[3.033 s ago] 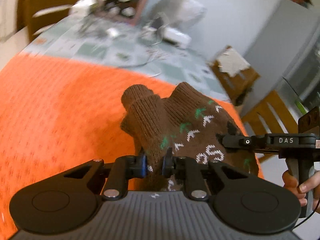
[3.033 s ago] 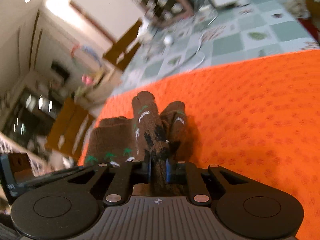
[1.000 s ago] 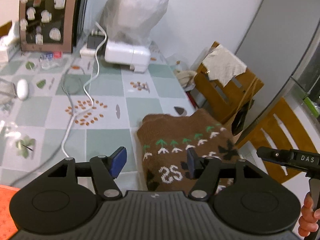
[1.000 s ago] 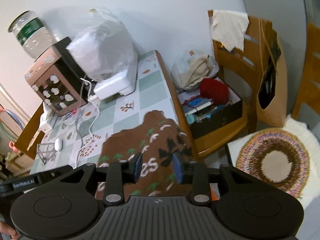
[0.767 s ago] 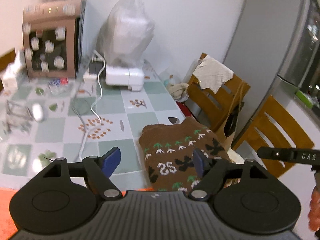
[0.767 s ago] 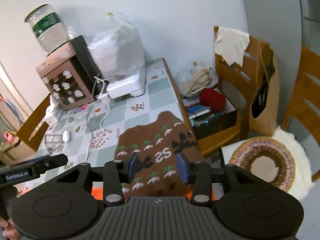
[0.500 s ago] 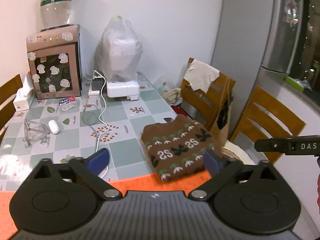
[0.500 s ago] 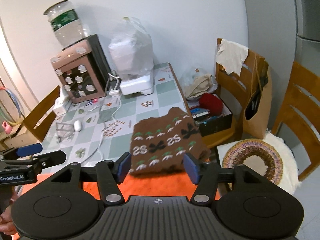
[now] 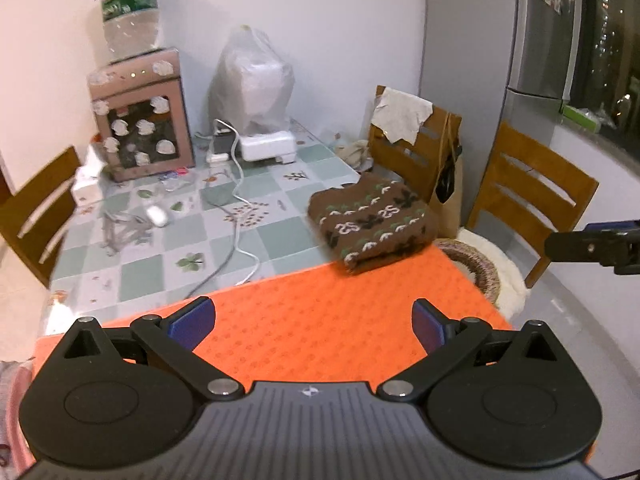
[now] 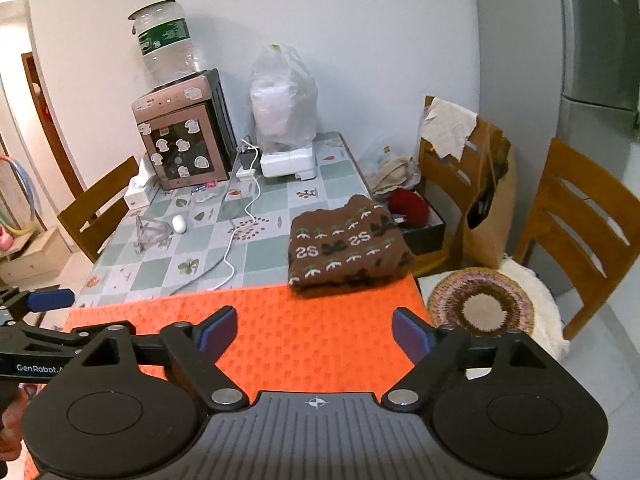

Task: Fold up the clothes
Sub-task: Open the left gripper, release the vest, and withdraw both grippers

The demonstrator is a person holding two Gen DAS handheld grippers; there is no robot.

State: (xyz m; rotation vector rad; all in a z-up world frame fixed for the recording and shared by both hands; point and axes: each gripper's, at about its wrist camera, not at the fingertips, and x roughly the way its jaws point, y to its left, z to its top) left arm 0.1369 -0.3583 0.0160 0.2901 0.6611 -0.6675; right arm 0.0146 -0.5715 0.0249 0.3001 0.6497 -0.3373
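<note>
Left wrist view: left tool [image 9: 310, 322] spread wide, nothing between its blue pads, held above the orange dotted cloth [image 9: 320, 320]. Folded brown knitted sweater with white and green pattern [image 9: 372, 218] lying at one o'clock, near the right edge of the green-checked desk [image 9: 276, 236] (front edge overlapping the cloth). Right wrist view: right tool [image 10: 314, 332] equally wide, empty; same sweater [image 10: 346, 246] at twelve o'clock.

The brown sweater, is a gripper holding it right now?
No, the brown sweater lies folded on the table's far right corner, while the right gripper stands open over the orange cloth, apart from it.
</note>
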